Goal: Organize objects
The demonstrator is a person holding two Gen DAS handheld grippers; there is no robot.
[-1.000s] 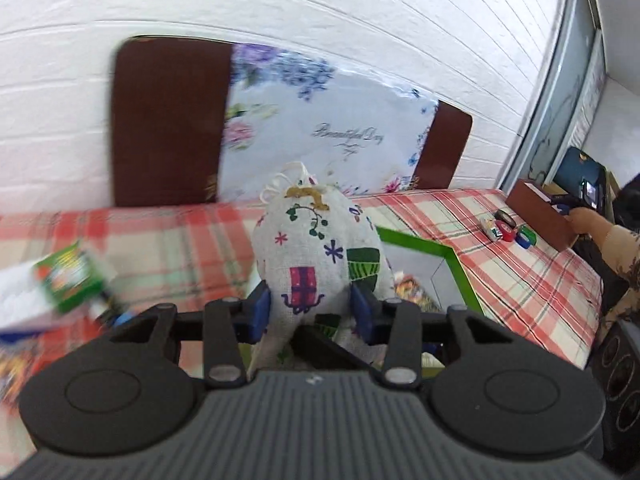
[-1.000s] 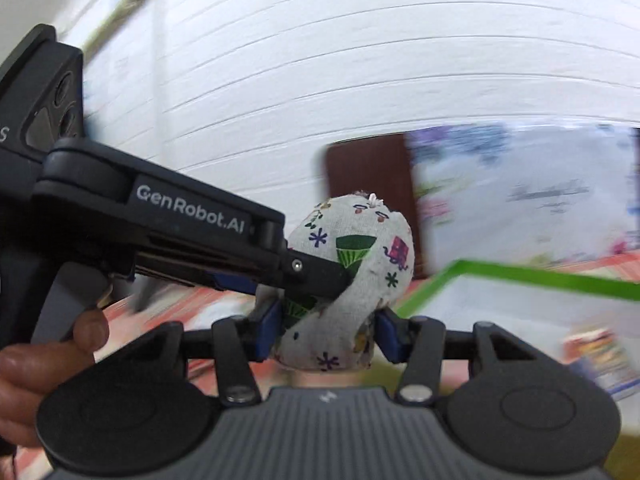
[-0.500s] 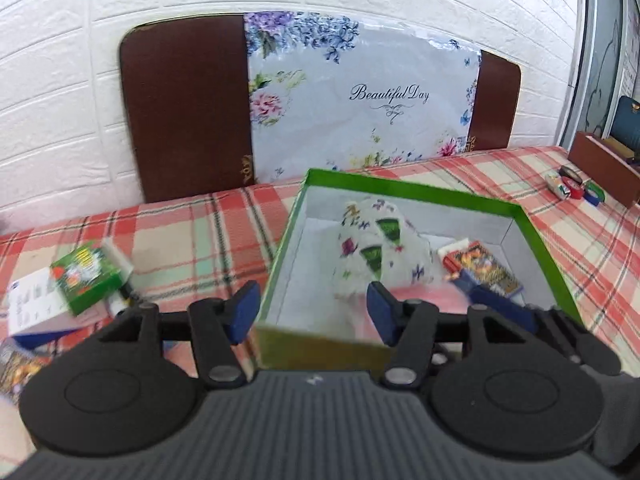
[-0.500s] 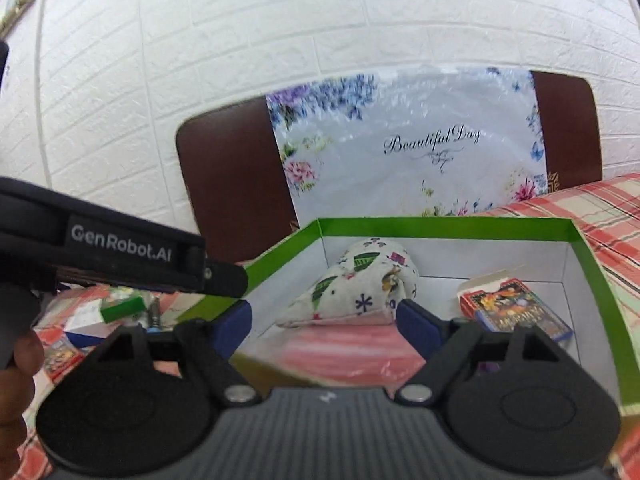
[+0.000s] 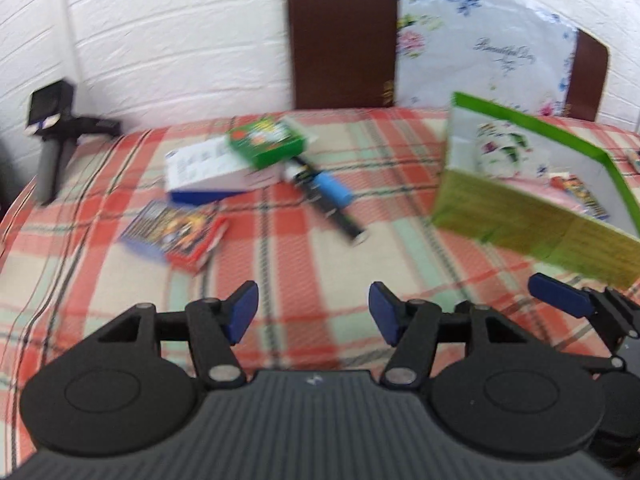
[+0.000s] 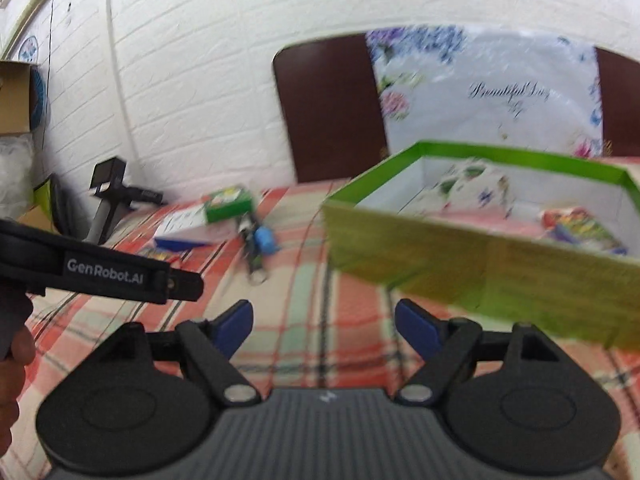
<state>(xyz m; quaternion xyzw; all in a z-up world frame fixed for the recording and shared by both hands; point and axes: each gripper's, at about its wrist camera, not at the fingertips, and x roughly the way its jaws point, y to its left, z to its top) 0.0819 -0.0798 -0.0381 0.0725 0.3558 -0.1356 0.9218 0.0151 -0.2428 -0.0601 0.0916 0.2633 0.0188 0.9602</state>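
Four loose items lie left of green box (image 5: 532,232); cloth pouch (image 5: 500,148) already inside; both left gripper (image 5: 313,312) and right gripper (image 6: 324,326) have just been opening, nothing between jaws; green carton (image 5: 266,144) looks light, stiff; pinch its flat sides.

Wall (image 6: 224,80): white painted brick, running behind everything.
Headboard (image 5: 342,36): dark brown, rounded corners, upright against the wall.
Floral sheet (image 5: 480,44): pale plastic with printed flowers and cursive script, draped over the middle of the headboard so the brown shows on either side.
Plaid cloth (image 5: 304,248): red, green and cream checks, covering the flat surface.
Spare handheld device (image 5: 54,128): black with a grey handle, resting at the far left edge near the wall, well apart from the rest.
Cable (image 6: 116,60): thin, running down the wall at left.
Cardboard box (image 6: 14,98): brown, at the left edge of the right wrist view, partly cut off.
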